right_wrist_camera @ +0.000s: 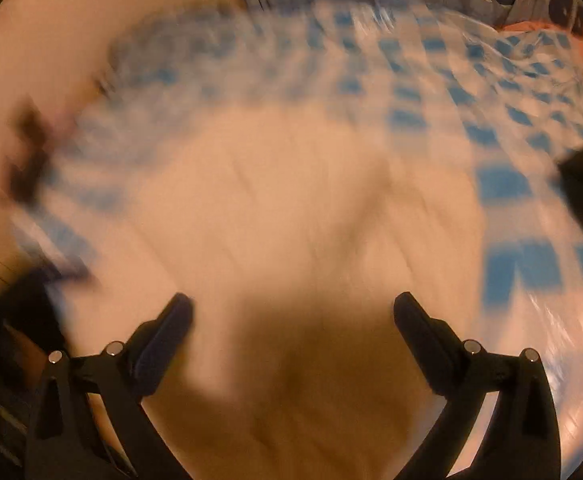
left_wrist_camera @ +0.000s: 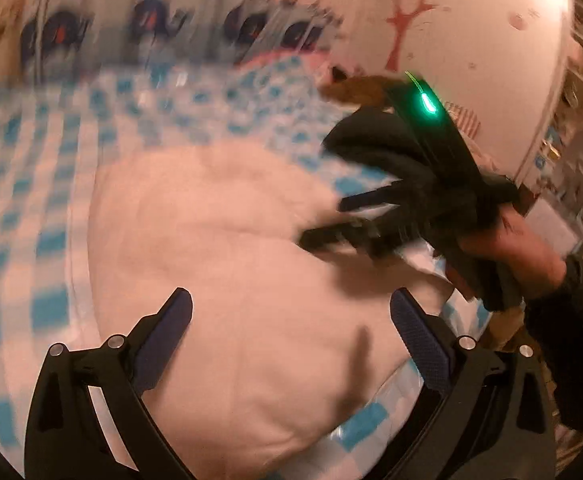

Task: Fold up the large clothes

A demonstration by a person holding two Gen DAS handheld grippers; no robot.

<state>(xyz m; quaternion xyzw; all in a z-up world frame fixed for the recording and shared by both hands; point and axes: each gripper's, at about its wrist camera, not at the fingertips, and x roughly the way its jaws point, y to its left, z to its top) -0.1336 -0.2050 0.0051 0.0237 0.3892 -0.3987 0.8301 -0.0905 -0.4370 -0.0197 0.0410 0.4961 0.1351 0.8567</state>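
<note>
A: Honestly, the risk I see is a bad grab. The pale garment lies bunched on the blue-checked cover, and both views are smeared with motion. If a gripper comes down fast on that lump, it could pinch several layers at once, or catch the cover along with the cloth, and the fold would come out crooked.

B: Agreed. There is also no clean edge to be seen. The cloth shows rounded creases and a soft hump, so I cannot tell where a hem or a sleeve lies. Picking the middle instead of a corner would only drag the pile about.

A: And the two tools are near each other. In the left wrist view the right gripper reaches in over the garment's far side, held by a hand in a dark sleeve. A careless swing could knock them together.

B: What are the jaws doing?

A: The left gripper stands wide apart above the garment, nothing between its pads, and I would judge it not touching the cloth. The right gripper's jaws are spread about as wide as they go, also empty; in its own view the garment fills the space below and its shadow falls on the fabric.

B: So nothing is held yet.

A: Nothing that I can see.
</note>
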